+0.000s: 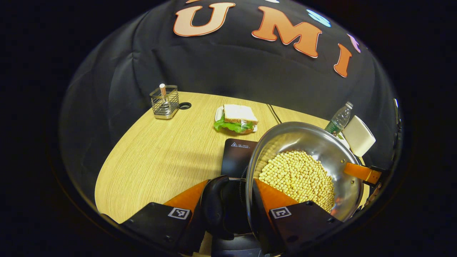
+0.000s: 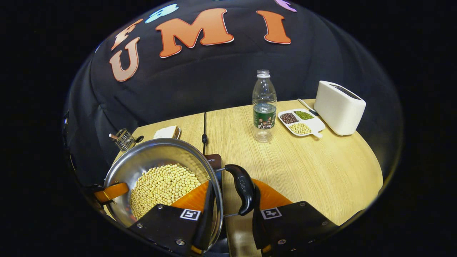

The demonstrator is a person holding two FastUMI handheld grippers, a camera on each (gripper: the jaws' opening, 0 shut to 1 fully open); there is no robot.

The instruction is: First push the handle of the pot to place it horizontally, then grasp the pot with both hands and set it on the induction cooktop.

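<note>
A steel pot holding soybeans sits low and right in the left gripper view. My left gripper is shut across its black side handle and rim, with one finger inside the pot. In the right gripper view the pot lies to the left. There my right gripper is shut across the opposite black handle and rim. The black induction cooktop shows under the pot's edge. Whether the pot rests on it I cannot tell. Each view shows the other gripper on the pot's far rim.
A sandwich on a plate and a wire holder stand behind the cooktop. A water bottle, a divided dish of beans and a white toaster stand at the table's far right. A black cable runs back.
</note>
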